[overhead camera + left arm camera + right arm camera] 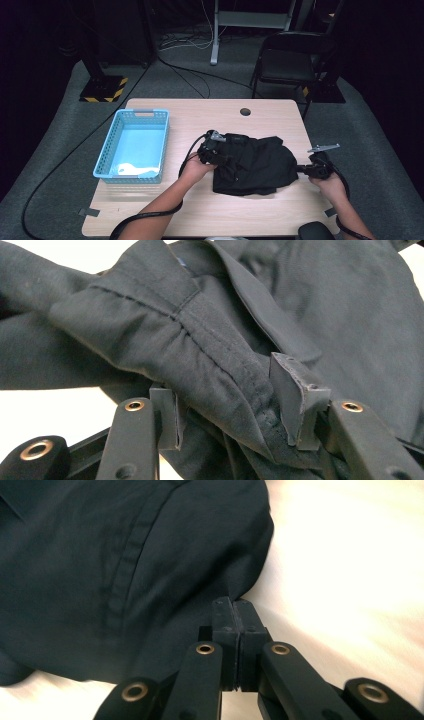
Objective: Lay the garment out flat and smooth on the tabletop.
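Shirt is lying bunched on the table, right of the basket. Right gripper is clamped on its edge; left gripper is sitting open around a seamed fold. Soft, light, floppy; probably best grabbing thick seams.
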{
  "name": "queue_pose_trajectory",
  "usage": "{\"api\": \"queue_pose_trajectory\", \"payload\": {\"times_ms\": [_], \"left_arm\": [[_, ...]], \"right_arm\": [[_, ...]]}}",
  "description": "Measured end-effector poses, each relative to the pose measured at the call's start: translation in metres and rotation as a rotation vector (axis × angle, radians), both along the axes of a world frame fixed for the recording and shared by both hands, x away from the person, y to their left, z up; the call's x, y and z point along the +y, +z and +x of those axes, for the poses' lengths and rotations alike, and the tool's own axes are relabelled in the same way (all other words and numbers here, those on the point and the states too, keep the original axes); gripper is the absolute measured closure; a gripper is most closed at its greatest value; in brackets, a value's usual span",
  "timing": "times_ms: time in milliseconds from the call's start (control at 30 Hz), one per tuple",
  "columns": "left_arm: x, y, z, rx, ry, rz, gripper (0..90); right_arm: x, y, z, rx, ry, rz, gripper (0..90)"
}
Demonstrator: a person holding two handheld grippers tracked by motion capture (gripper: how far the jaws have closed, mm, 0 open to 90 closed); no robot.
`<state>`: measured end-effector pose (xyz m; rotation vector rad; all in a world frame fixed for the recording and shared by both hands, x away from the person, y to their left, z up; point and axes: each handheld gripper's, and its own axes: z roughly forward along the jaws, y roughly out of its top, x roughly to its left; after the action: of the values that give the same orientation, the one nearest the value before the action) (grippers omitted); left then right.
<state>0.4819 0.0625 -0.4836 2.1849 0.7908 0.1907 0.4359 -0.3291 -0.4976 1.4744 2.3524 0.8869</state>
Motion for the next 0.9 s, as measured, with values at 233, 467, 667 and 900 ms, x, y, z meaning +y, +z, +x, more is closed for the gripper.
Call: {"api": "queue_pose_trajectory", "payload": {"times_ms": [233,467,667,900], "left_arm": [[-0.008,-0.002,-0.003,0.004,-0.027,0.011,51.8],[-0.01,-0.002,-0.003,0.001,-0.032,0.017,52.0],[-0.01,-0.003,-0.004,-0.003,-0.032,0.017,52.3],[-0.011,-0.003,-0.004,-0.016,-0.037,0.023,53.3]], "right_arm": [[-0.019,0.013,-0.011,-0.042,-0.076,-0.022,80.0],[0.022,0.042,-0.014,-0.197,0.026,0.108,58.5],[0.088,0.016,0.001,-0.159,0.199,0.006,49.5],[0.11,-0.012,0.017,-0.101,0.226,-0.103,45.9]]}}
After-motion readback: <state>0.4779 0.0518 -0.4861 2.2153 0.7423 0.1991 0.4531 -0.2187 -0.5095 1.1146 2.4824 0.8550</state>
